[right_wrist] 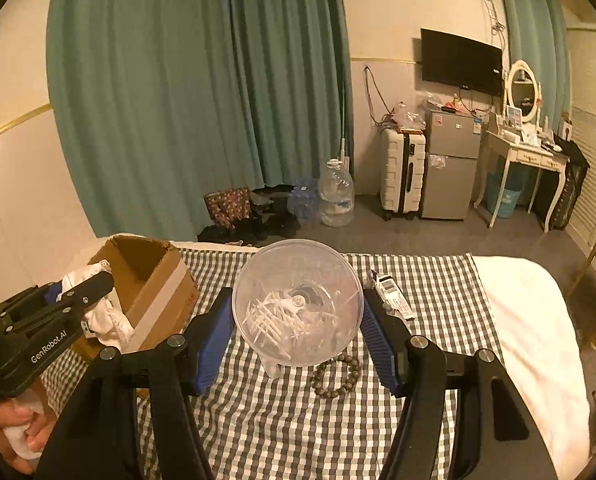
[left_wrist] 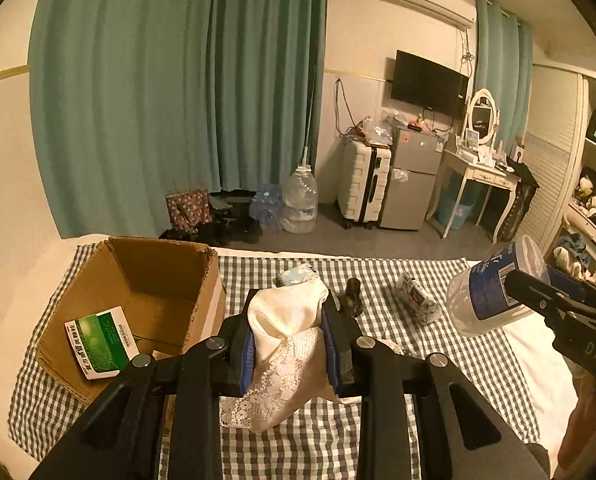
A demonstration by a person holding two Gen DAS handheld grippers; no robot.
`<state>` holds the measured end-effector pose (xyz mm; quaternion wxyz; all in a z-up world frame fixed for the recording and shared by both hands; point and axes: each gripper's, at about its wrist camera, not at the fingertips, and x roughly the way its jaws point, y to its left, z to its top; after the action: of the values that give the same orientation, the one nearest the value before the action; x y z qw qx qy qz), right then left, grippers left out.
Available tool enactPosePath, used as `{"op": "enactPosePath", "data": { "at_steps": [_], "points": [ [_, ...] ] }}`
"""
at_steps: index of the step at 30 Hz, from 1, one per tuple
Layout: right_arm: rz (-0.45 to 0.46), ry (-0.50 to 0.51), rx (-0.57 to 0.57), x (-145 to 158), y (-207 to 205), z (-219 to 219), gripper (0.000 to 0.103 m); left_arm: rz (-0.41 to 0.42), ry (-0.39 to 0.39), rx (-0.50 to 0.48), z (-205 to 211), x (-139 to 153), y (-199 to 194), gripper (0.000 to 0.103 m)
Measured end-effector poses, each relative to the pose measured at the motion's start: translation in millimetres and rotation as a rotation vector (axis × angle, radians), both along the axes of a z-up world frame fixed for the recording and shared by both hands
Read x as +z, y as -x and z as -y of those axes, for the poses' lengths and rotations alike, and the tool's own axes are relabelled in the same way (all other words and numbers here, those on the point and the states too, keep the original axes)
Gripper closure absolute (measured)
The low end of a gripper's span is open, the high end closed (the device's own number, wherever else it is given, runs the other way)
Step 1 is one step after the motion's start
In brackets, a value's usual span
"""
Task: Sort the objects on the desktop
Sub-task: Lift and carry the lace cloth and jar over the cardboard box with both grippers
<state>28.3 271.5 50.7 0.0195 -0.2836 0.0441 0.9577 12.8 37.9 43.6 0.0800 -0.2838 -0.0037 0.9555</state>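
So the left tool point(left_wrist: 288, 344) is clamped on a bunched-up cream cloth with a lace edge point(left_wrist: 286, 332), blue pads squeezing it from both sides, the loose lacy end drooping below the jaws. The right tool point(right_wrist: 298, 320) is gripping a clear round plastic bottle with a blue label point(left_wrist: 493, 292), bottom end facing its camera, looks like little white sticks inside, so its long axis runs straight out along the fingers. Both loads look lifted clear of the grey-and-white checked cloth point(left_wrist: 377, 432) covering the bed. The thing that matters next, I'd say: the open brown cardboard box point(left_wrist: 138, 280) sits to the left of both tools, right beside the left one and farther from the right. There's already a green-and-white carton point(left_wrist: 100, 342) in it. So the left hand is closer and probably drops first. Still lying out: a dark bead bracelet point(right_wrist: 335, 374), a crumpled printed packet point(left_wrist: 417, 300), a small dark bottle point(left_wrist: 351, 298).
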Motion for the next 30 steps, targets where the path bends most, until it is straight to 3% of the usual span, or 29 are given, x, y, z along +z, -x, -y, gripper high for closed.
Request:
{"op": "enactPosePath", "data": {
  "at_steps": [18,30],
  "points": [
    [-0.009,-0.016,0.079,-1,29,48,0.041,-0.005,0.037,0.082,61,-1,11,0.075],
    [-0.016,-0.006,0.196,0,58,111,0.041,0.021,0.005,0.177,120,1,23,0.075]
  ]
}}
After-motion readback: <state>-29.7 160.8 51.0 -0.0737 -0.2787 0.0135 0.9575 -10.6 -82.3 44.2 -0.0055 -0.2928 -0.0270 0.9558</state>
